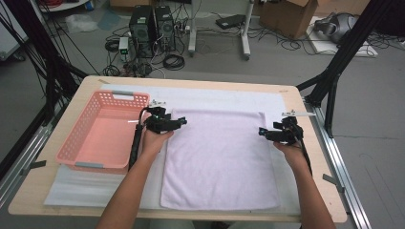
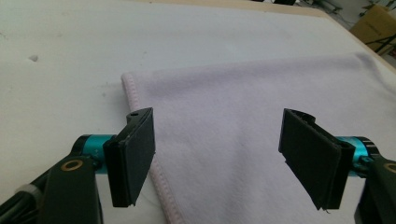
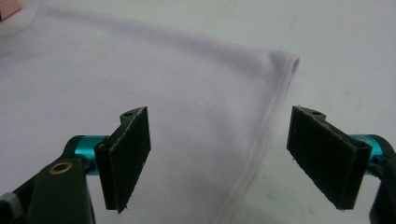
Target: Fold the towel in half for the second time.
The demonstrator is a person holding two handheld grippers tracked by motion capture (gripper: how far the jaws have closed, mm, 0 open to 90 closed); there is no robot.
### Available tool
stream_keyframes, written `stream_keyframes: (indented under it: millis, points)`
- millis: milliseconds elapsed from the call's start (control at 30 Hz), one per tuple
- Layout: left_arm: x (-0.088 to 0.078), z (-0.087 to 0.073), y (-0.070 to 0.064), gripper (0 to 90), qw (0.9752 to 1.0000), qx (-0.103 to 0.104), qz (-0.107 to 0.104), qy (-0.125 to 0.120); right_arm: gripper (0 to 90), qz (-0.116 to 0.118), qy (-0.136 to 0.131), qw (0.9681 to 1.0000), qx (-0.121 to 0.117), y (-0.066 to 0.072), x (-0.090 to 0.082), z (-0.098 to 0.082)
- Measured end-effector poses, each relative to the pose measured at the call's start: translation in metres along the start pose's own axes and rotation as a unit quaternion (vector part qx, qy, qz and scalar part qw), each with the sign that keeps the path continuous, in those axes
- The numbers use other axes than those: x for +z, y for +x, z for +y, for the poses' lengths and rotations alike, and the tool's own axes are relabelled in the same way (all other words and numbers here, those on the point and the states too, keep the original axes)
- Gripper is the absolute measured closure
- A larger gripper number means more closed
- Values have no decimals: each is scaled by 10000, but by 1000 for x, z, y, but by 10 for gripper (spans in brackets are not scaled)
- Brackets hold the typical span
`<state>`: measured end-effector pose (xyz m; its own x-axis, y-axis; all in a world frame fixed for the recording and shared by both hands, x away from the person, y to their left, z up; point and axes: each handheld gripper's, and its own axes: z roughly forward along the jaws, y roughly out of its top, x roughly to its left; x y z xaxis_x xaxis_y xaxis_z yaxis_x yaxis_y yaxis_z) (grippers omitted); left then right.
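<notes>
- Pale pink towel (image 1: 217,160) spread flat across the middle of the table (image 1: 305,157), on a white mat (image 1: 105,183), reaching nearly to the near edge.
- Left gripper (image 1: 180,122) poised over the towel's far left corner, jaws wide apart, nothing between them; hemmed edge (image 2: 140,140) lying just below.
- Right gripper (image 1: 262,130) at the far right corner, jaws likewise spread and empty, hem (image 3: 268,123) running between them.
- Likely lined up to pinch both far corners for a fold.
- Pink basket (image 1: 76,138) near the left edge, just beside the towel, holding nothing, probably meant for the folded towel.
</notes>
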<state>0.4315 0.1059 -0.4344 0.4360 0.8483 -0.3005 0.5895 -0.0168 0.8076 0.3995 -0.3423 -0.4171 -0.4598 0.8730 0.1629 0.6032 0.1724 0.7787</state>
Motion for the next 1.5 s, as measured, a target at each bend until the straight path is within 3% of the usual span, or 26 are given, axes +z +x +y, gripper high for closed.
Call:
stream_keyframes:
  millis: [133,200,267,367,400,467,567,633,700,733,800,833,900,967,1033,1267,1500]
  points:
    - [11,5,8,301,9998,-88,136,148,205,-67,111,9999,92,-7,15,7]
    - [17,7,11,324,9989,-9,372,293,205,-138,81,9997,201,-9,22,8]
    - [21,9,14,326,9984,-68,485,273,205,-138,118,9996,213,-10,29,8]
    - [27,9,17,345,9974,8,652,316,205,-301,303,9989,207,-11,40,7]
    - [29,7,19,354,9968,48,696,385,206,-352,296,9987,199,-12,43,9]
    - [31,6,17,386,9958,335,758,385,218,-448,294,9983,238,-13,47,11]
    - [30,5,15,462,9921,724,927,433,301,-587,415,9971,233,-15,55,15]
    - [30,4,14,504,9915,745,978,424,342,-740,575,9955,105,-13,62,18]
    - [31,4,14,577,9920,768,925,381,413,-872,632,9942,-55,-9,65,20]
    - [31,4,12,641,9934,757,778,382,489,-843,623,9944,-126,-8,66,21]
    - [33,3,8,809,9938,731,736,397,667,-688,617,9956,-144,-5,65,21]
    - [34,3,7,832,9942,655,762,381,765,-555,639,9963,-133,-4,65,21]
    - [32,4,9,848,9961,351,707,405,817,-501,594,9970,-54,-2,65,20]
    - [28,7,13,857,9968,27,738,302,834,-445,554,9974,74,-5,63,20]
    - [23,11,13,858,9974,-29,702,131,836,-517,478,9974,125,-6,61,20]
    - [4,21,6,858,9985,-30,506,-224,835,-465,-108,9988,-46,0,37,27]
    - [-24,30,-10,856,9989,178,166,-391,833,-300,-363,9989,-43,6,7,19]
